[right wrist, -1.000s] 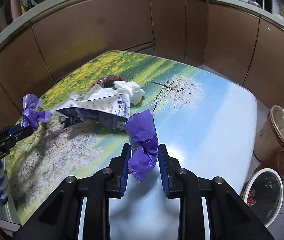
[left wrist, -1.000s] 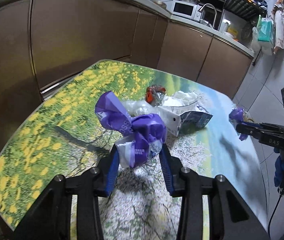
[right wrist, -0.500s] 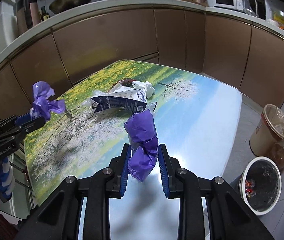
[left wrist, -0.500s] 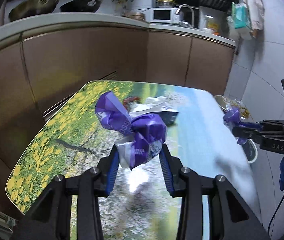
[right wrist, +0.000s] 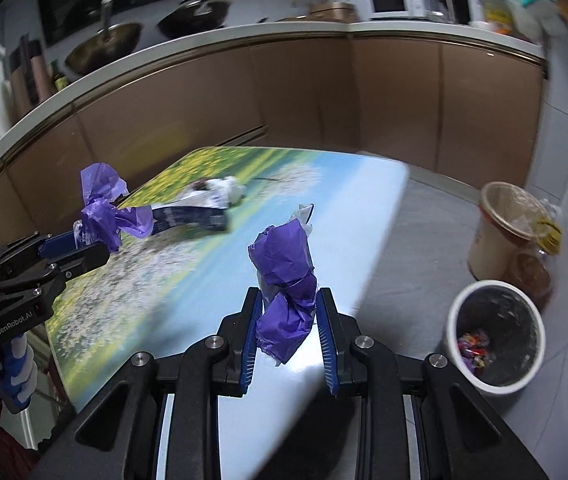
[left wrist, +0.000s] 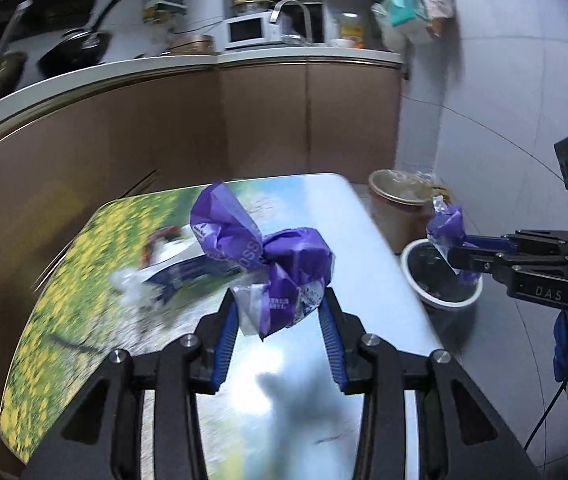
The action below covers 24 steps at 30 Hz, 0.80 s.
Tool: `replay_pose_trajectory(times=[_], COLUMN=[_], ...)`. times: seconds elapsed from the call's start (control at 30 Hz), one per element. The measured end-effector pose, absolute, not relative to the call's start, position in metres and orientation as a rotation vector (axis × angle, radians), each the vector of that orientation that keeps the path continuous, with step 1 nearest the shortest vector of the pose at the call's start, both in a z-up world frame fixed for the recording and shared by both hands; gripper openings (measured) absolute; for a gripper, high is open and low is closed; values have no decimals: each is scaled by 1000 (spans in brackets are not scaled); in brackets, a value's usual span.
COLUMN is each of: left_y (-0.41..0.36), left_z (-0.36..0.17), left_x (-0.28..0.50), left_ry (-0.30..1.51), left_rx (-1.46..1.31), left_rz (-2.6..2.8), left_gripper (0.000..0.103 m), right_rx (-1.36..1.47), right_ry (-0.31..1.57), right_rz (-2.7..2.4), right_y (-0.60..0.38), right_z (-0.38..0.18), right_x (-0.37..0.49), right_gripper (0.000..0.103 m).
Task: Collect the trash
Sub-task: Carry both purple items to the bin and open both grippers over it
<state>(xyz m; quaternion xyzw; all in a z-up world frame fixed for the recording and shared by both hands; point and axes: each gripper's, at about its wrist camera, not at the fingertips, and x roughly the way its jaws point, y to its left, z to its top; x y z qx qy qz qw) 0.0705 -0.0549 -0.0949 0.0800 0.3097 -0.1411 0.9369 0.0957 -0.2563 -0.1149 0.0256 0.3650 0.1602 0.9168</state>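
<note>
While both grippers, left gripper (left wrist: 280, 316) and right gripper (right wrist: 288, 320), clamp purple wrappers, they should centre over the bin (right wrist: 496, 336) before letting go.

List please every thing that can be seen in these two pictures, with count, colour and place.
purple wrapper: 2, purple, one in each claw, left and right
milk carton: 1, blue-white, lying on table
crumpled white trash: some, white, on table beyond carton
table: 1, landscape print
trash bin: 1, white, black liner, floor right of table
tan bucket: 1, floor behind bin
microwave: 1, white, counter
pans: 2, dark, counter
left claw: shut on wrapper
right claw: shut on wrapper
</note>
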Motion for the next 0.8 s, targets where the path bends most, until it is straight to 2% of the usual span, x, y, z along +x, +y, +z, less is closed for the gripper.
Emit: replay_pose_trajectory(times=[0.43, 0.8], left_y=[-184, -320], left_z=[-114, -153], left_x=[120, 201], left_ry=[671, 790], left_rx=[278, 313], left_rz=[-499, -670], left_gripper=[37, 37], right_rx=[194, 315], right_ry=[763, 816], right_rz=[100, -100], right_y=[-376, -472], right_z=[-143, -206], right_x=[97, 138], right_gripper=[27, 27])
